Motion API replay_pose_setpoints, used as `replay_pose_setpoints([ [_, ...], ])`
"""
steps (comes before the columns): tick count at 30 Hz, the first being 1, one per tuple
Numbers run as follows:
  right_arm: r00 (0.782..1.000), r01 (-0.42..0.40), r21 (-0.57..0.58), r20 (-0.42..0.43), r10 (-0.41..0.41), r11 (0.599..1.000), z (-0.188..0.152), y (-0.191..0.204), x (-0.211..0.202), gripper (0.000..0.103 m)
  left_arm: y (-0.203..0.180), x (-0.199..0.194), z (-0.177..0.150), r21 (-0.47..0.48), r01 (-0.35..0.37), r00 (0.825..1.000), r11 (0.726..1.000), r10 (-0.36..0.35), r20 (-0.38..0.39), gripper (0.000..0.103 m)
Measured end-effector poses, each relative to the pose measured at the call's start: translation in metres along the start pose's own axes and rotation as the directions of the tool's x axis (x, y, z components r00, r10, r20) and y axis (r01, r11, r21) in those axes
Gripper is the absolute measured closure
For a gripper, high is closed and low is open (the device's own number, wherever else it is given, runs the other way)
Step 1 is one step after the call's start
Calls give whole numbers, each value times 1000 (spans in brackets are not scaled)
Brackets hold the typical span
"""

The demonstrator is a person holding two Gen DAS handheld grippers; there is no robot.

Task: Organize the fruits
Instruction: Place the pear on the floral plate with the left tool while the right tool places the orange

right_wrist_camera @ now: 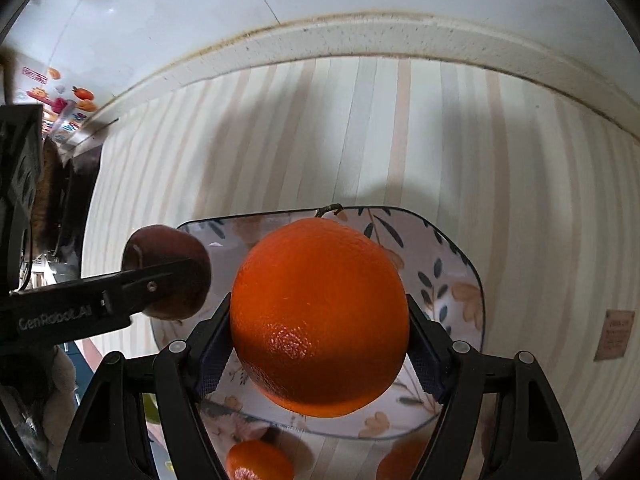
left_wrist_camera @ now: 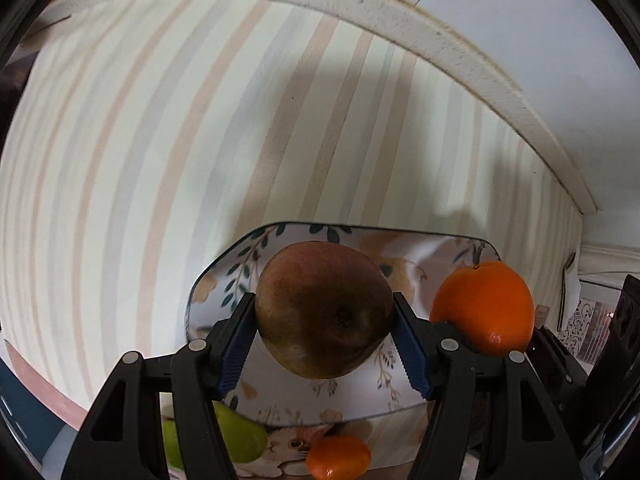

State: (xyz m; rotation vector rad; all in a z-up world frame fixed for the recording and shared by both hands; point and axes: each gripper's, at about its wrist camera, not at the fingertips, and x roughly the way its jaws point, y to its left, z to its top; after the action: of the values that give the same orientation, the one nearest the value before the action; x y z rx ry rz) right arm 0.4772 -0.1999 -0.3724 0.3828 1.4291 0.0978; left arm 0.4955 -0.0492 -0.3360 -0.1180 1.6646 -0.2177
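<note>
Apple [left_wrist_camera: 324, 310] (orange [right_wrist_camera: 320, 318] likewise) clamped between fingers [left_wrist_camera: 236, 348].

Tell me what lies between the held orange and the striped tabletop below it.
The floral plate: in the right wrist view the right gripper holds the orange above it, with the striped tabletop beyond the plate's rim.

A dull brownish-red apple [left_wrist_camera: 324, 308] and a large glossy orange with a stem stub [right_wrist_camera: 320, 316] hung side by side above a leaf-patterned, dark-rimmed plate [right_wrist_camera: 452, 280].
</note>
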Motion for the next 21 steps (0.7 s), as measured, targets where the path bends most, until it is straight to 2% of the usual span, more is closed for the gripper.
replay_pose_setpoints([
  [9, 999, -7, 14, -51, 8, 1000, 5, -1, 25, 23, 1, 20, 5, -28, -3, 998, 1000, 1, -66, 40],
  [15, 998, -18, 50, -64, 21, 999, 8, -2, 28, 22, 6, 21, 5, -52, 26, 997, 998, -30, -70, 40],
  [17, 998, -28, 63, -62, 32, 998, 9, -4, 25, 21, 6, 18, 4, -53, 18, 998, 998, -21, -53, 36],
  [18, 998, -29, 63, -59, 32, 998, 10, -5, 21, 21, 6, 15, 4, -48, 7, 999, 999, -9, -42, 30],
  [19, 998, -25, 61, -51, 28, 998, 11, -4, 17, 15, 5, 13, 4, -45, 4, 999, 999, -5, -36, 23],
  [20, 999, -26, 62, -46, 29, 998, 12, -4, 14, 10, 5, 9, 4, -44, 2, 1000, 999, -3, -30, 21],
  [21, 999, -28, 62, -42, 30, 998, 14, -3, 10, 9, 7, 5, 2, -44, -1, 1000, 999, 0, -22, 19],
])
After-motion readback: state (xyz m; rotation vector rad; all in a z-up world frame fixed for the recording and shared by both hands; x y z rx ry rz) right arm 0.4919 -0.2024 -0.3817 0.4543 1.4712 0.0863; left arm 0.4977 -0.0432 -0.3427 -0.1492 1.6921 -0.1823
